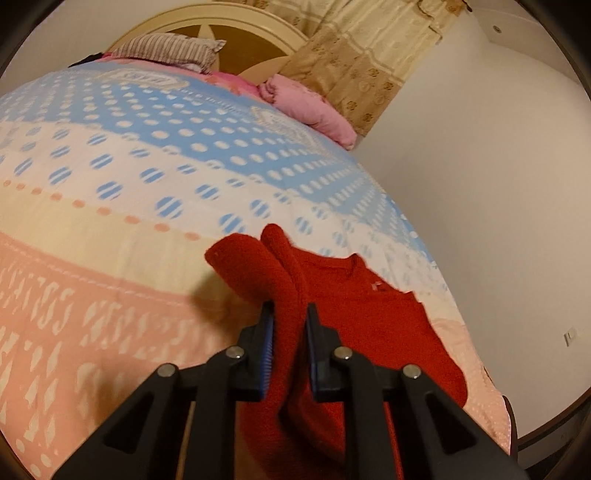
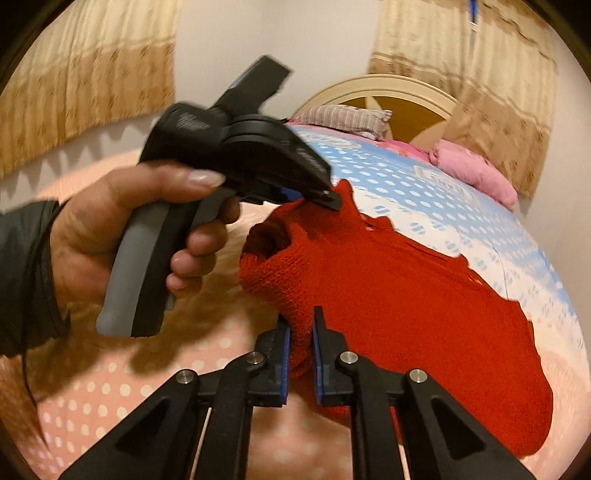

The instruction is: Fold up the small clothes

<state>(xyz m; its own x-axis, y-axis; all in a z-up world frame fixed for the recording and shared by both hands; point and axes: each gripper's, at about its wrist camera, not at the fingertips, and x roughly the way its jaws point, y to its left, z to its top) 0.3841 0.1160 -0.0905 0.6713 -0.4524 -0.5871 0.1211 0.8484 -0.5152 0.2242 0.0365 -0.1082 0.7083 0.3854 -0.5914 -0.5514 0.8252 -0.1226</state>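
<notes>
Left wrist view: sitting close behind the left gripper (image 1: pixel 289 325), facing up the bed (image 1: pixel 110 177) toward the headboard (image 1: pixel 236 31).
Right wrist view: looking along the right gripper (image 2: pixel 301 332), low and near, facing the headboard (image 2: pixel 402 99).
Shared: both are showing the red sweater (image 1: pixel 354 302) (image 2: pixel 406 295), bed and curtains (image 1: pixel 369 62).

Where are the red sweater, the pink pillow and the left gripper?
red sweater (image 2: pixel 424 295): right wrist view, middle of the knit body.
pink pillow (image 1: pixel 314 107): left wrist view, middle of its top face.
left gripper (image 1: pixel 289 328): left wrist view, between fingertips, on clamped knit.
</notes>
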